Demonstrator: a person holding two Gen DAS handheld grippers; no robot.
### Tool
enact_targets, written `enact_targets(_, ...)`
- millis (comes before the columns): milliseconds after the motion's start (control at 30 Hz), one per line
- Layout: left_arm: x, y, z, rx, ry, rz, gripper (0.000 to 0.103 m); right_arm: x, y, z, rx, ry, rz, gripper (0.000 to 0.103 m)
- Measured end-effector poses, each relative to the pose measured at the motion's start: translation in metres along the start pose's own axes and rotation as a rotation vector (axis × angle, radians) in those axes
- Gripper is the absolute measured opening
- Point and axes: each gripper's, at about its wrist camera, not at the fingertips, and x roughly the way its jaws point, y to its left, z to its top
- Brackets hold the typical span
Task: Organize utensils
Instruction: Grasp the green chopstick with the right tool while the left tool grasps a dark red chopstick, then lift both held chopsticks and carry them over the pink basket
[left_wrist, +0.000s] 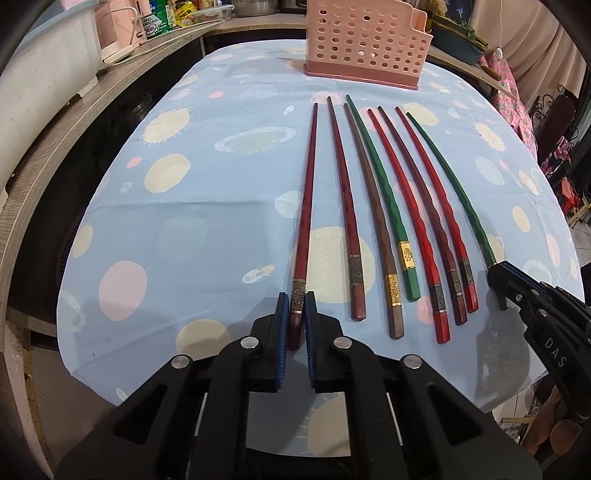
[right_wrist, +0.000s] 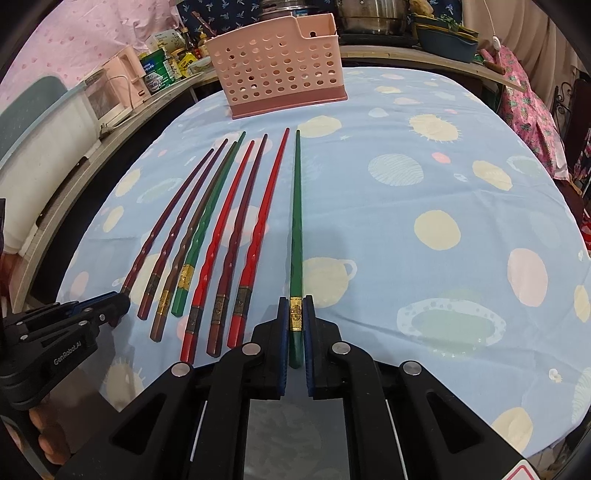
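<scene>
Eight chopsticks lie side by side on the blue patterned tabletop (right_wrist: 406, 229). The left tool (left_wrist: 296, 302) is clamped on the outermost dark red chopstick (left_wrist: 308, 192), the right tool (right_wrist: 296, 314) on the outermost green chopstick (right_wrist: 296, 221). A pink perforated holder (right_wrist: 277, 74) stands beyond their tips, well apart, nothing between.

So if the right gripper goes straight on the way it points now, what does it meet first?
Probably the tablecloth. The right gripper, shut on the green chopstick, points steeply down along it; the pink holder stands farther back and left, apparently off this line, though depth is unclear.
</scene>
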Motion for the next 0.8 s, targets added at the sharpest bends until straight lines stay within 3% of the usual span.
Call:
enact_targets(433,-0.023,0.009,0.022,-0.051,-0.043,-0.025,0.007,-0.029,-0.020,0.027,0.046,-0.092,0.010,0.007)
enact_targets(800,-0.072,0.024,0.080,-0.105,-0.190,-0.050,0.007,-0.073,-0.034,0.079,0.067,-0.245,0.030,0.007)
